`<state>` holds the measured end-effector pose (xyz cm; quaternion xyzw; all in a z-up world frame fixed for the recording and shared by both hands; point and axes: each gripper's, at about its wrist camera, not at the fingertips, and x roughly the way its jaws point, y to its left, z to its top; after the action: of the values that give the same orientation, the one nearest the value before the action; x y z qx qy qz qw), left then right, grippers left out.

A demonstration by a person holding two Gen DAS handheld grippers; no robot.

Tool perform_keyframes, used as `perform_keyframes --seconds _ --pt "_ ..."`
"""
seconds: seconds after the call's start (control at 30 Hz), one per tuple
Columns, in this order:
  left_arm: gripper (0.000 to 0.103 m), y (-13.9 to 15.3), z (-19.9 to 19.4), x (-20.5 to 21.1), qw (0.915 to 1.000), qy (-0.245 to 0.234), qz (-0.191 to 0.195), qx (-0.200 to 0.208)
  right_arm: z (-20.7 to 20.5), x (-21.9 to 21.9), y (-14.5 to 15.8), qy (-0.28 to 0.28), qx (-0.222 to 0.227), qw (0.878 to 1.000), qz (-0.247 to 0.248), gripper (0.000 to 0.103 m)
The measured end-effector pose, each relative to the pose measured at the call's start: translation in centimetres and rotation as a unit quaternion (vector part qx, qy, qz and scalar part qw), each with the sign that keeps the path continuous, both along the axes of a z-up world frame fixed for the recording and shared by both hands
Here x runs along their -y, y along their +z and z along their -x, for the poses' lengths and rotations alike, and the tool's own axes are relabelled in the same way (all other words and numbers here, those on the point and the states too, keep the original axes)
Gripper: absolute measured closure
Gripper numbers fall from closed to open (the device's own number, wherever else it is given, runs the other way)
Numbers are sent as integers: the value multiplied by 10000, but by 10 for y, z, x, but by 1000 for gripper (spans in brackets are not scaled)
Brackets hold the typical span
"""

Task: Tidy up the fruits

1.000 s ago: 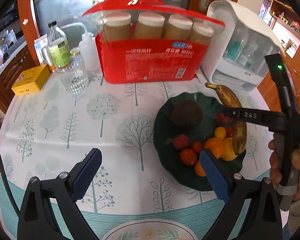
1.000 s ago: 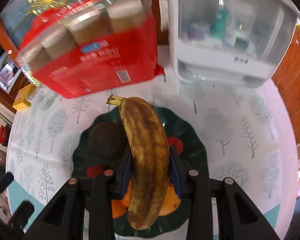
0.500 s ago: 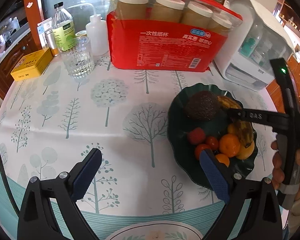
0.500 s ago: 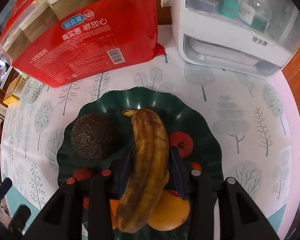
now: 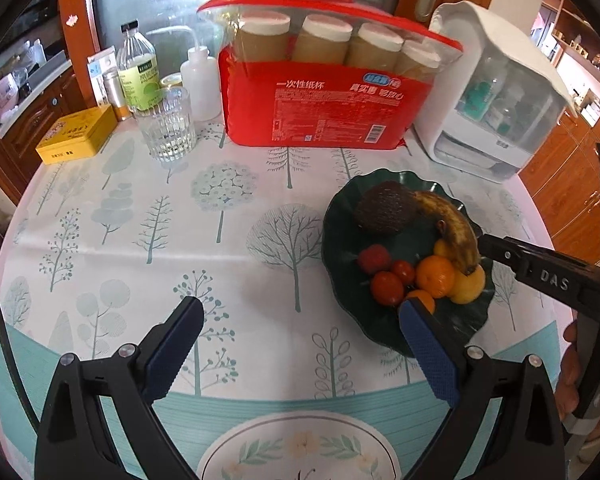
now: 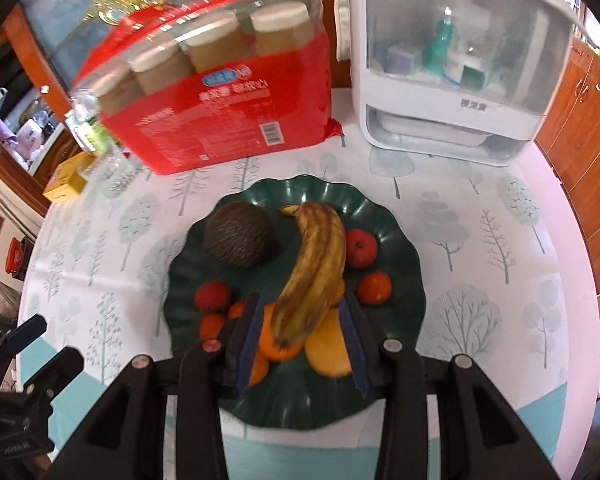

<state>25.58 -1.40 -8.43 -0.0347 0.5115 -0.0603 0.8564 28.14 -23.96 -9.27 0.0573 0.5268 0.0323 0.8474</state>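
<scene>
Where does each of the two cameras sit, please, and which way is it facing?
Left wrist: on the left gripper, angled down over the tablecloth; its open fingers and a hand on the right gripper show.
Right wrist: on the right gripper, above the plate; its fingers flank the banana.
Shared: plate, banana, red pack.

i read "一次性纸杯" on the red cup pack (image 5: 324, 108) at my twelve o'clock, and "das" on the right gripper's (image 5: 480, 248) arm at three o'clock. other labels are too blurred for me.
</scene>
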Motion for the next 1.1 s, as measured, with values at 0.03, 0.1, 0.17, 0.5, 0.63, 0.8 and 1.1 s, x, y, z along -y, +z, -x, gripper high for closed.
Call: perform_keyframes --seconds 0.03,0.1,0.17,0.5,0.63,0.8,1.1 --pt "5 4 5 0 10000 -3 -18 26 5 0 4 4 40 10000 0 64" --pt "5 10 13 -1 10000 -3 -21 52 20 -3 13 6 140 9999 8 64" --pt "5 17 24 -2 10000 -4 -26 83 31 -5 20 -7 206 9998 -7 64" --pt "5 46 87 -11 9997 40 -56 215 111 -20 54 50 561 9984 -105 64" --pt "4 51 111 -13 9998 87 3 175 140 -28 66 127 655 9977 -105 64" --pt "4 55 139 -13 9998 148 -72 122 175 -36 80 102 747 9969 -221 55" --pt "4 68 193 -11 9997 -17 -229 85 233 -48 97 51 864 9961 -143 51"
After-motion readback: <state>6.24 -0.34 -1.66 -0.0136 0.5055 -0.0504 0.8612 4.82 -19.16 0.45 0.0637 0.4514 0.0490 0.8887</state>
